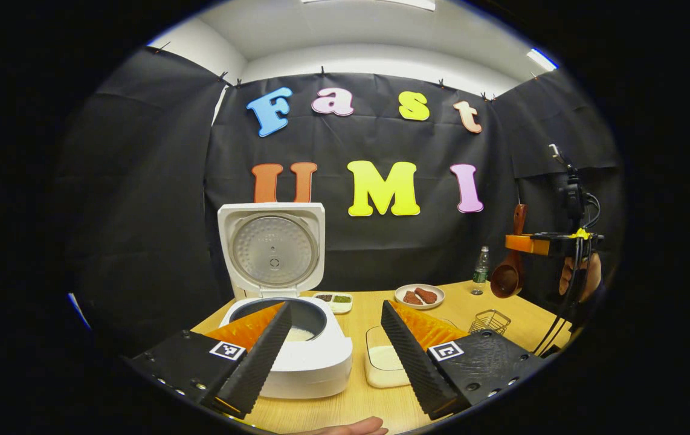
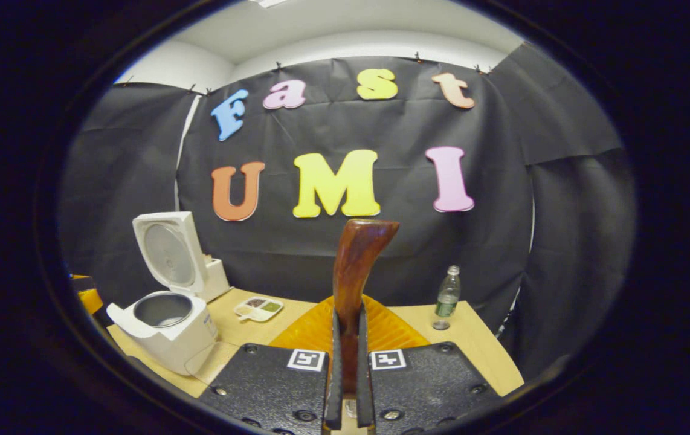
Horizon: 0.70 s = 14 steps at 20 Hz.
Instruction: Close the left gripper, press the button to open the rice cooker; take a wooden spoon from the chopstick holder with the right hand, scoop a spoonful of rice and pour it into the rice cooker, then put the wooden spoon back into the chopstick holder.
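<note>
Wooden spoon (image 2: 354,272) clamped upright in your R gripper (image 2: 348,386), held high above the wire chopstick holder (image 1: 490,320); L gripper (image 1: 336,356) fingers apart near open rice cooker (image 1: 296,344). Lower bowl-first, straight into holder, then release.

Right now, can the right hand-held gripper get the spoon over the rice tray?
Probably yes. The right hand-held gripper grips the spoon high above the table, and nothing stands between it and the rice tray.
</note>
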{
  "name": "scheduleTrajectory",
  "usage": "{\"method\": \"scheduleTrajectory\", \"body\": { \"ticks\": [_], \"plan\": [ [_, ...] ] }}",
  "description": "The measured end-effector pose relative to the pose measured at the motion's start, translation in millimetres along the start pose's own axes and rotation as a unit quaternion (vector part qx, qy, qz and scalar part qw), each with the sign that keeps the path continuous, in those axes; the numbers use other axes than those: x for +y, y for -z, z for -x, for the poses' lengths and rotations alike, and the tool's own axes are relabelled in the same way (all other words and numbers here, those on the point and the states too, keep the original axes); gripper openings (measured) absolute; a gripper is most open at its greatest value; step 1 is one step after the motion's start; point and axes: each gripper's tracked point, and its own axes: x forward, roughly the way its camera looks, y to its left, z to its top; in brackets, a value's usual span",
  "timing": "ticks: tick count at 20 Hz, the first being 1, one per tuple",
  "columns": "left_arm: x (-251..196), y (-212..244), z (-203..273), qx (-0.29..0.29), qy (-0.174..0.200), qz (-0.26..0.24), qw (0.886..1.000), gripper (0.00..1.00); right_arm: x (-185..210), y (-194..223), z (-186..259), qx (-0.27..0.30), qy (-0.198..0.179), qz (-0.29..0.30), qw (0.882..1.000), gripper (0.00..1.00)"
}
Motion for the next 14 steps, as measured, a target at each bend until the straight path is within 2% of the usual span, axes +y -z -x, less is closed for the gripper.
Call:
{"method": "scheduleTrajectory", "body": {
  "ticks": [9, 13, 14],
  "plan": [
    [1, -3, -16, -0.006, -0.014, -0.003, 1.000, 0.95, -3, 21, -3, 0.022, 0.007, -0.025, 0.999, 0.14],
    [6, -12, -28, -0.019, -0.018, 0.007, 1.000, 0.95, 5, 33, 9, 0.060, -0.017, -0.053, 0.997, 0.22],
    [6, -9, -33, -0.014, -0.015, 0.011, 1.000, 0.95, 2, 36, 13, 0.059, -0.006, -0.061, 0.996, 0.28]
  ]
}}
